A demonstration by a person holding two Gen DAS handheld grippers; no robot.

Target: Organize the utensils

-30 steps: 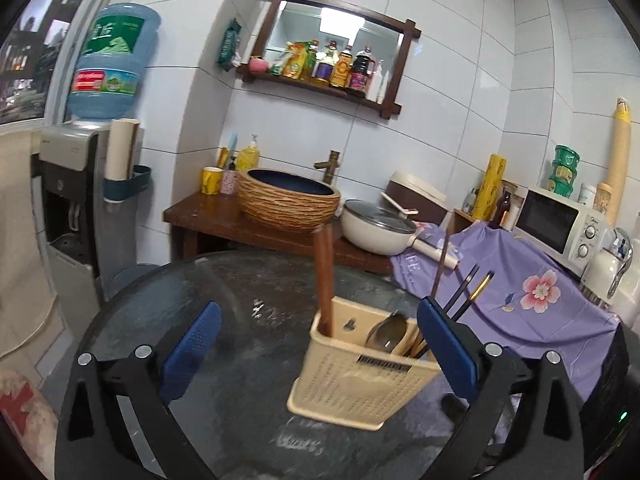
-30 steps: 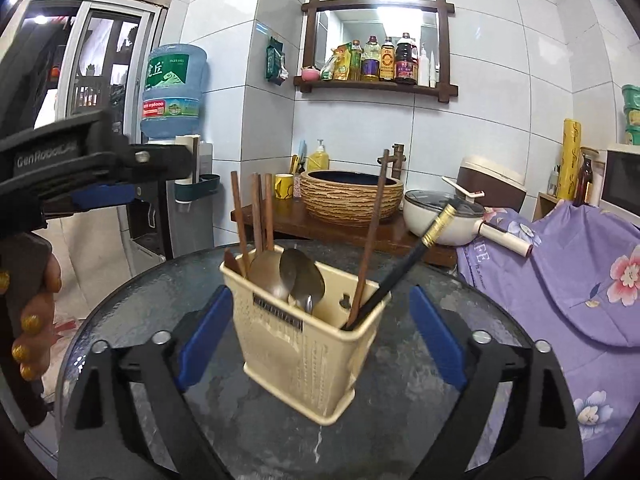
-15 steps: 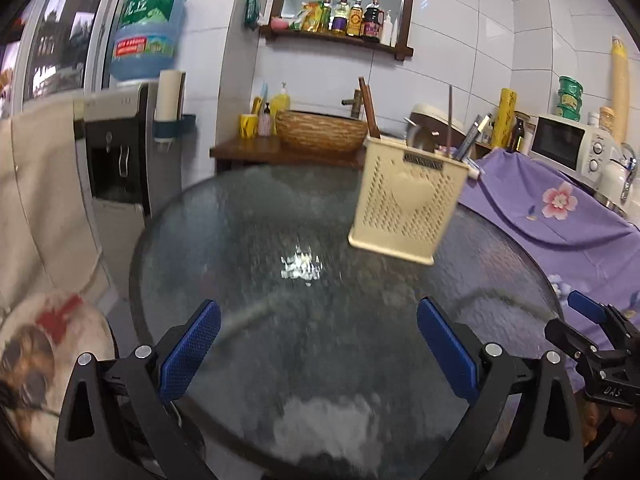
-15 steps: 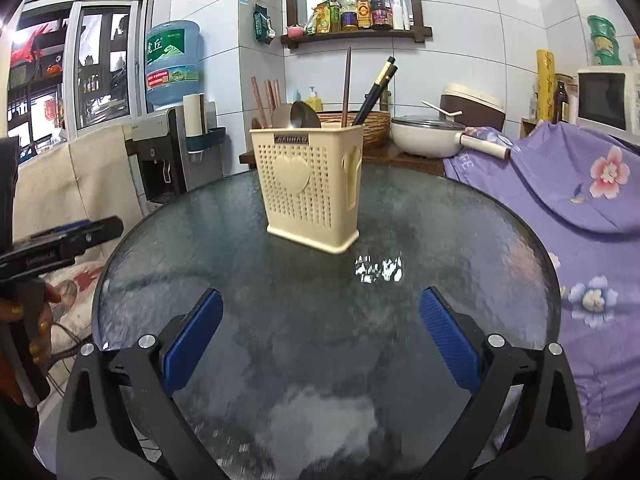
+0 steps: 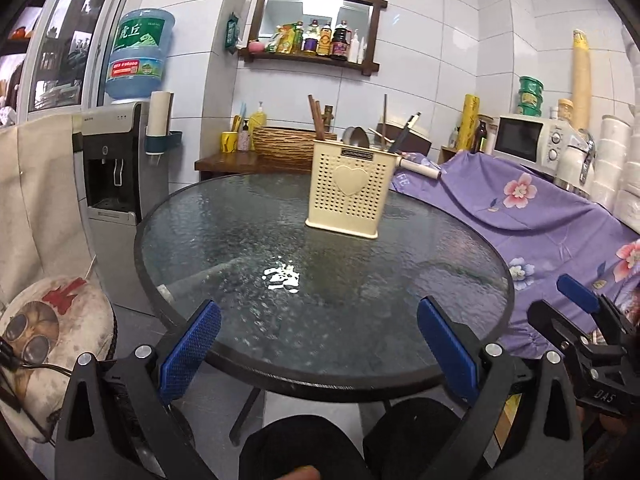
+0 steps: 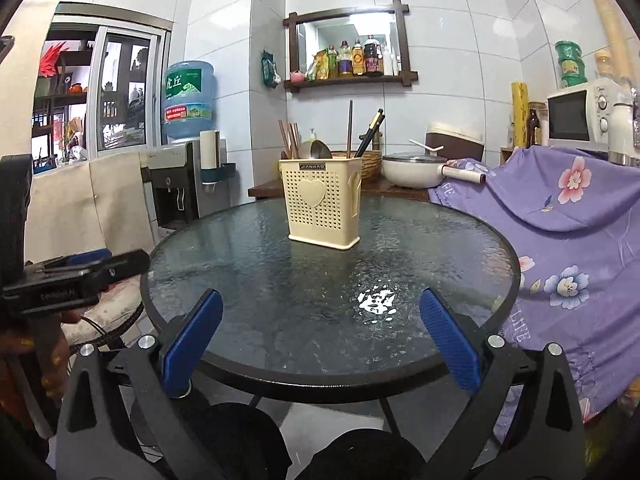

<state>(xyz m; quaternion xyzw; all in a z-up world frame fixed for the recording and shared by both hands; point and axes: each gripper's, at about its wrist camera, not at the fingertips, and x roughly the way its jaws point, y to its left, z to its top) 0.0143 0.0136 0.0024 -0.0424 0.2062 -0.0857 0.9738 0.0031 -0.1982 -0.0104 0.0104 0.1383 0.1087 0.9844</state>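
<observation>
A cream perforated utensil holder [image 5: 347, 188] [image 6: 323, 202] with a heart on its front stands upright on the round glass table [image 5: 320, 276] [image 6: 328, 280]. Brown chopsticks [image 6: 289, 139], a metal spoon [image 6: 316, 149] and dark chopsticks [image 6: 370, 132] stick out of its top. My left gripper [image 5: 320, 350] is open and empty, held back past the table's near edge. My right gripper [image 6: 320, 342] is open and empty too, equally far from the holder. Each gripper shows at the side of the other's view.
A water dispenser [image 5: 120, 160] stands left of the table, a cushioned stool [image 5: 52, 344] nearer left. Purple flowered cloth [image 6: 560, 232] covers furniture on the right, with a microwave [image 5: 528, 142] behind. A side table [image 5: 256, 160] with a woven basin and a pan [image 6: 416, 170] sits behind.
Both grippers have pulled back and down from the holder, from right above it to beyond the table's near edge. The holder and its utensils have stayed put.
</observation>
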